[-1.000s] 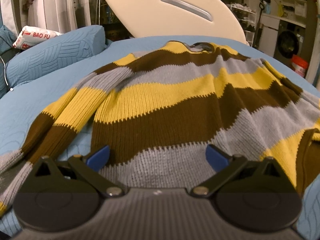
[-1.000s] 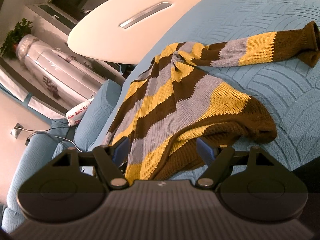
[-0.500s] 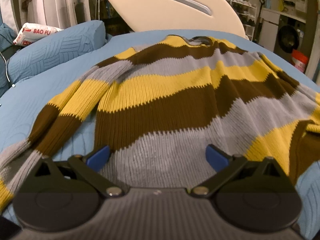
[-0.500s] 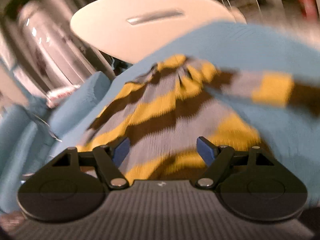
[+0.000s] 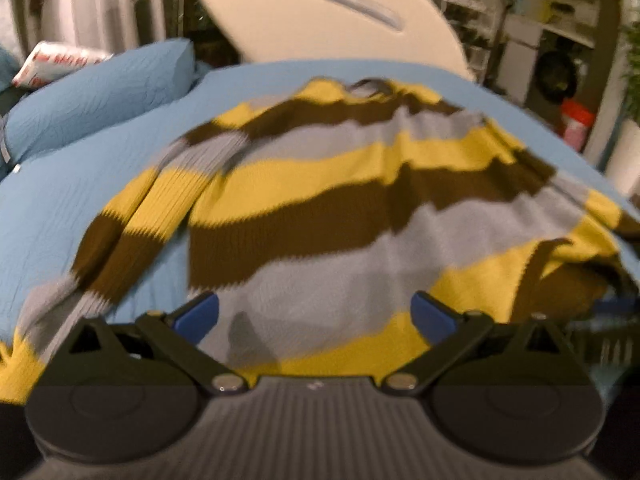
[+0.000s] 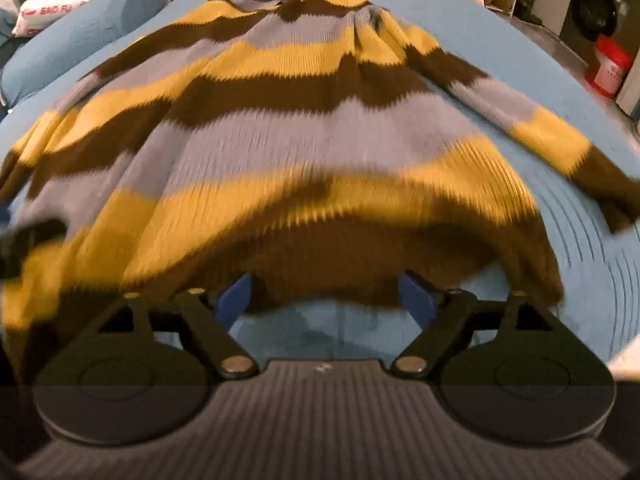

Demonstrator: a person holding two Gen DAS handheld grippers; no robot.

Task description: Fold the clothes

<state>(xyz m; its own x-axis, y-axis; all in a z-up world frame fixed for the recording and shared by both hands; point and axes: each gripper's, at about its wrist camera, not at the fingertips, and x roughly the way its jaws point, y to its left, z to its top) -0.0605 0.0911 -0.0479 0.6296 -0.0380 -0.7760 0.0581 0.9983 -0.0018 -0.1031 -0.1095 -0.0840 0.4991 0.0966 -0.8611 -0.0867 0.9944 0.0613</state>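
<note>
Your striped sweater [image 6: 304, 128] lies spread, unfolded, collar at 12 o'clock, with both the left gripper [image 5: 314, 316] and right gripper [image 6: 326, 294] wide open, holding nothing

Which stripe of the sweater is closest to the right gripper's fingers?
The dark brown band along the sweater's bottom hem, just ahead of the open right gripper; the yellow and grey stripes lie farther away.

Warm, yellowish indoor light, moderately dim; we cannot place its source. Both views smeared by motion blur: in ours from the left, the sweater [image 5: 340, 208] stripes lose their knit texture; from the right, the sweater [image 6: 304, 152] blurs worst along its near hem. A soft shadow falls on the blue bedspread [image 6: 320, 332] beneath that hem. Fisheye bends the edges; corners go dark. Background dim, unsharp.
</note>
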